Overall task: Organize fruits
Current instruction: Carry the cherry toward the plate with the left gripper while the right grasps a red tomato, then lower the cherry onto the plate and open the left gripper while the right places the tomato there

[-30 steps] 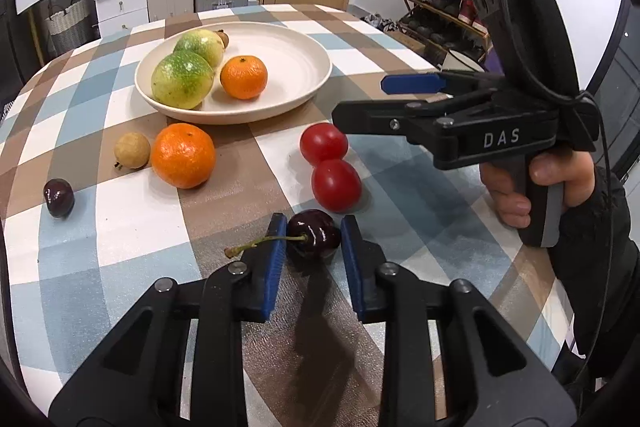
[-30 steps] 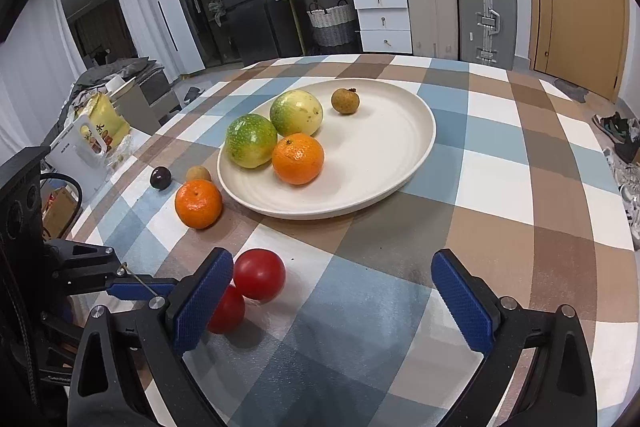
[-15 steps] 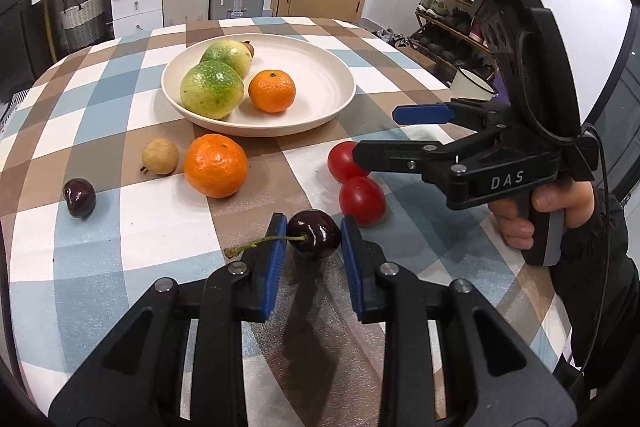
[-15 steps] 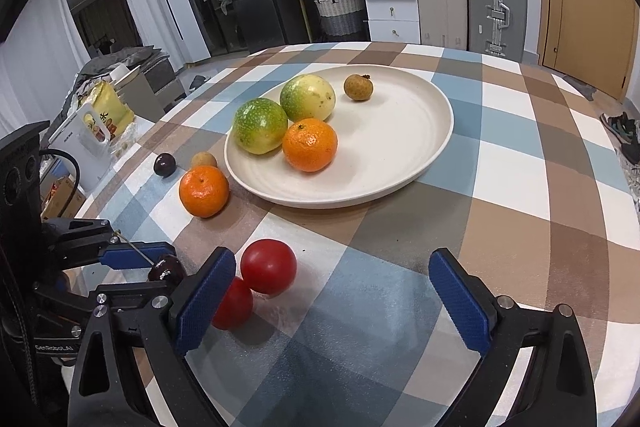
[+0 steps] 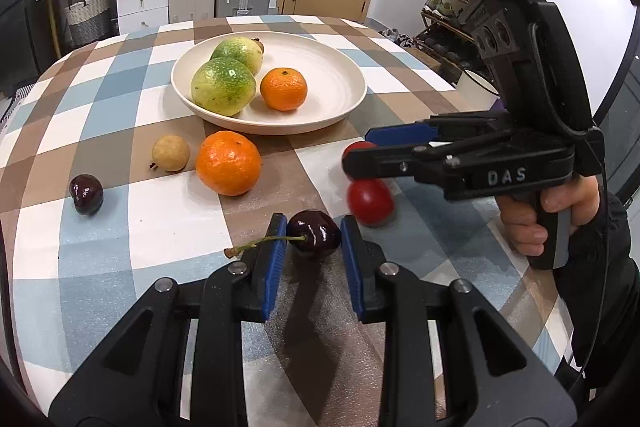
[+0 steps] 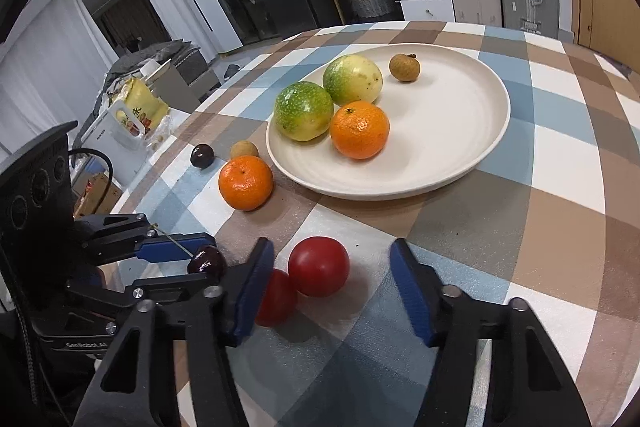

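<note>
Here the dark cherry [image 5: 314, 234] sits pinched in the left hand-held gripper [image 5: 313, 247] just above the table [image 5: 168, 223], seemingly bound for the plate [image 6: 460, 131]. The right hand-held gripper [image 6: 332, 283], jaws just closing but untouching, straddles a red tomato [image 6: 319, 266]. The plate holds two green fruits, an orange and a small brown fruit.

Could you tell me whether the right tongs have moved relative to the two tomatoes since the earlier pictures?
Yes. The right tongs have been closing around the upper tomato, which sits between the jaws, not yet pinched.
</note>
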The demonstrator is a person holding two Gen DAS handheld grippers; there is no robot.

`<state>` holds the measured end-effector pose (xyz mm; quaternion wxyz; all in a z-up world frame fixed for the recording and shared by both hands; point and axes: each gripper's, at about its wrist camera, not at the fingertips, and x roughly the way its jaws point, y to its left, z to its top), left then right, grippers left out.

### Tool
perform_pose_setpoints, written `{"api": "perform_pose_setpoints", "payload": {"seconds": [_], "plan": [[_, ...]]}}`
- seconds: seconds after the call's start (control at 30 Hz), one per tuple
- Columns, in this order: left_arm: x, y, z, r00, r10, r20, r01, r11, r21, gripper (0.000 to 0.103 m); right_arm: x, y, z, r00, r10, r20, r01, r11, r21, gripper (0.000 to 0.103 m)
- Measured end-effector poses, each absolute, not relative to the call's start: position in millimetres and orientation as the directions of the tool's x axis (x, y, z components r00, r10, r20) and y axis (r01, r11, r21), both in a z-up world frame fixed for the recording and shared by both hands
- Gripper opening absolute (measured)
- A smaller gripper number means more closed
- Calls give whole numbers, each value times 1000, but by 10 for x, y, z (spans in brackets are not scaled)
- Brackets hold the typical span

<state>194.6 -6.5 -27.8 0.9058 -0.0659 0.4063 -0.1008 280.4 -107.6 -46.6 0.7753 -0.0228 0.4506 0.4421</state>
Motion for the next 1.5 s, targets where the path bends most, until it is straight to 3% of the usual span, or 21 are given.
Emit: {"api": "perform_pose_setpoints", "payload": {"seconds": [0.23, 0.53, 1.5], "plan": [[1939, -52, -264, 656, -227, -719, 123, 973, -195, 25, 2752, -1067, -447, 193, 676, -711, -722, 588, 364, 31], [1927, 25, -230, 670, -212, -711, 100, 975, -196, 25, 2735, -1086, -429, 211, 676, -706, -726, 592, 350, 31], [1908, 133, 80, 786, -96, -611, 23, 992, -127, 25, 2757, -1404, -100, 311, 772, -554, -705, 578, 410, 31]]}}
